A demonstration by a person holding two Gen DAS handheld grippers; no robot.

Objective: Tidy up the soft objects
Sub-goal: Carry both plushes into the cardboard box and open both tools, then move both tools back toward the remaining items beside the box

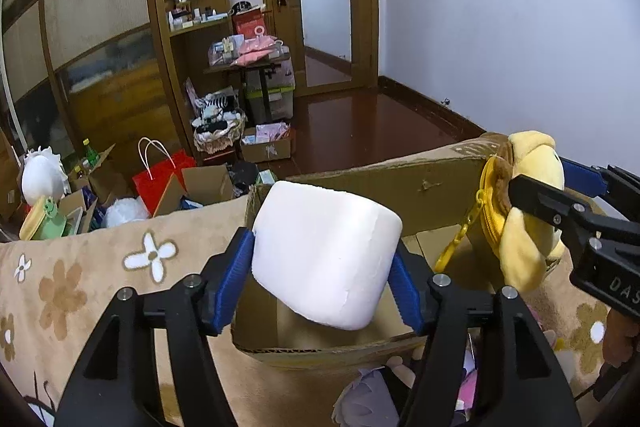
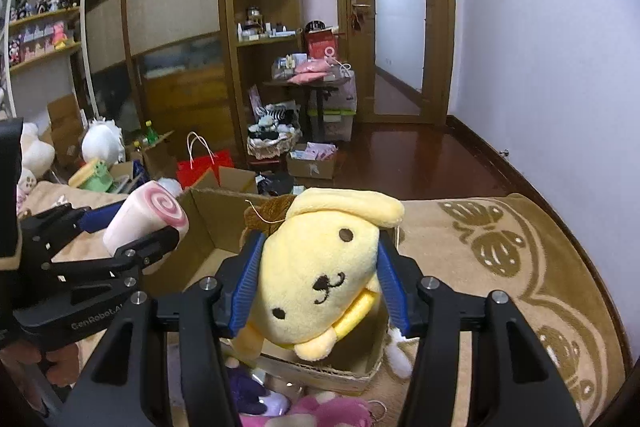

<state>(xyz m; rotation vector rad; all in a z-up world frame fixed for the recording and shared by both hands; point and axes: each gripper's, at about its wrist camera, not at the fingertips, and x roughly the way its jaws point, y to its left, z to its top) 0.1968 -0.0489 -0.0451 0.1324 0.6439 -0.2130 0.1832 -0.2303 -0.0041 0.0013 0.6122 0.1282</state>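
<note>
Cardboard box (image 1: 400, 183), open-topped, at frame centre on flowered beige blanket (image 1: 80, 275). Above it: left gripper (image 1: 324, 267) pinching white cylindrical plush roll (image 1: 326, 253); right gripper (image 2: 318, 287) pinching yellow plush dog (image 2: 316, 279). Drop-off step, seemingly; next, spreading jaws over box.

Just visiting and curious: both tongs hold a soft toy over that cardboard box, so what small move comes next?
Probably open the left tongs so the white swirl-roll plush drops: it already hangs over the open cardboard box. The yellow dog plush could follow.
</note>
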